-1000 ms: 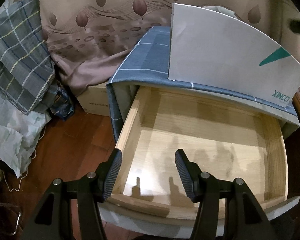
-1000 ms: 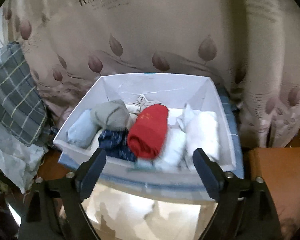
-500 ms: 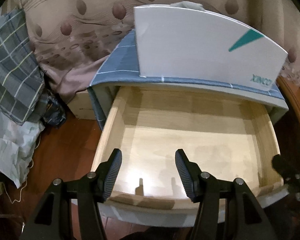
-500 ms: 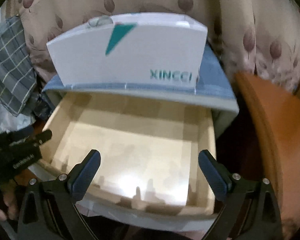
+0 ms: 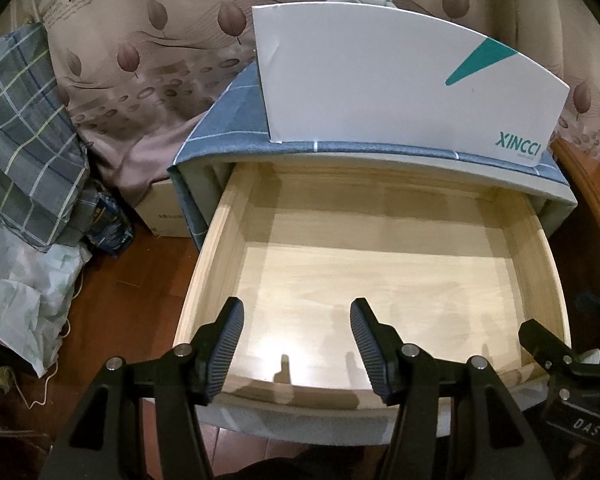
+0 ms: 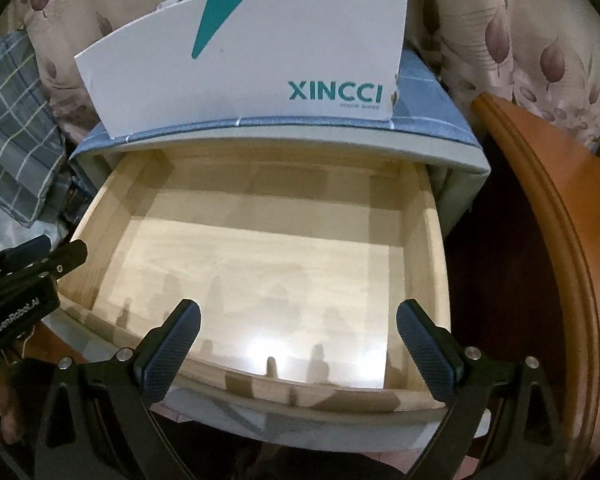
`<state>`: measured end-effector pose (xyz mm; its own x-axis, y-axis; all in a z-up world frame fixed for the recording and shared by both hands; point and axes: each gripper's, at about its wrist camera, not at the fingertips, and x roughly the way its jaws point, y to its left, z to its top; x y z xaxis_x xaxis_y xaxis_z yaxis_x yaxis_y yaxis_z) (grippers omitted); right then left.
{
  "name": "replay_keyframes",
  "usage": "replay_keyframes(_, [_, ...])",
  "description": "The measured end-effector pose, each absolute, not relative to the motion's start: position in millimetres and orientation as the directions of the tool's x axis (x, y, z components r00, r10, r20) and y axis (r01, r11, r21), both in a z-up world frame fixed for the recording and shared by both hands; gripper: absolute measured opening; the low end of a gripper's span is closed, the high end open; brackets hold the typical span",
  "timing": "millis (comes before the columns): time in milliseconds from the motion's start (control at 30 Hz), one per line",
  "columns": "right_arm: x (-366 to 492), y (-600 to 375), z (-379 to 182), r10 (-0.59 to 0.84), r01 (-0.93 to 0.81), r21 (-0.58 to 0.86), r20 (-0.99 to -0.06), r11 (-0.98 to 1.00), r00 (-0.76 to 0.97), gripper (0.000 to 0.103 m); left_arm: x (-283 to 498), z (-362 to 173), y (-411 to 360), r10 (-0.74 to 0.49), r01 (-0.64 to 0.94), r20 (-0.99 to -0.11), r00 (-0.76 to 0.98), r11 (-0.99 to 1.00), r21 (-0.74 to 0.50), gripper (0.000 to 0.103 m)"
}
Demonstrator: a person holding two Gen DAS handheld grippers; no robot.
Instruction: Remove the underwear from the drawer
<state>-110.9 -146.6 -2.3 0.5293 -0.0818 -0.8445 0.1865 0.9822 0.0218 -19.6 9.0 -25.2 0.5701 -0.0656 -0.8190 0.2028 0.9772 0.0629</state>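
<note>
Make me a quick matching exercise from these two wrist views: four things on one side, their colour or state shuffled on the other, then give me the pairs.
1. drawer
2. box
3. cloth on the cabinet top
4. left gripper

A. white with teal lettering
B. pulled out, bare wood inside
C. fingers apart, nothing between them
D. blue with pale lines

Pairs: 1-B, 2-A, 3-D, 4-C

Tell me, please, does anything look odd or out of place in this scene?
Yes. The open wooden drawer shows only its bare bottom, no underwear. The white cardboard box on the blue-covered cabinet holds some cloth, just showing over its rim.
</note>
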Motion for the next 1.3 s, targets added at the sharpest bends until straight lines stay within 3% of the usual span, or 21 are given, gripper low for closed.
replay_keyframes(467, [-108,-157,-12,-0.044,0.218,0.076,-0.866,0.973,0.498,0.097,-22,-28,5,-0.061,0.222,-0.822,0.566,0.972,0.081,0.057])
replay_keyframes(1300, [-102,-148,-17,-0.086,0.210,0.014,-0.884,0.978,0.460,0.097,-21,-32,0,-0.063,0.233,-0.829,0.556,0.969,0.082,0.057])
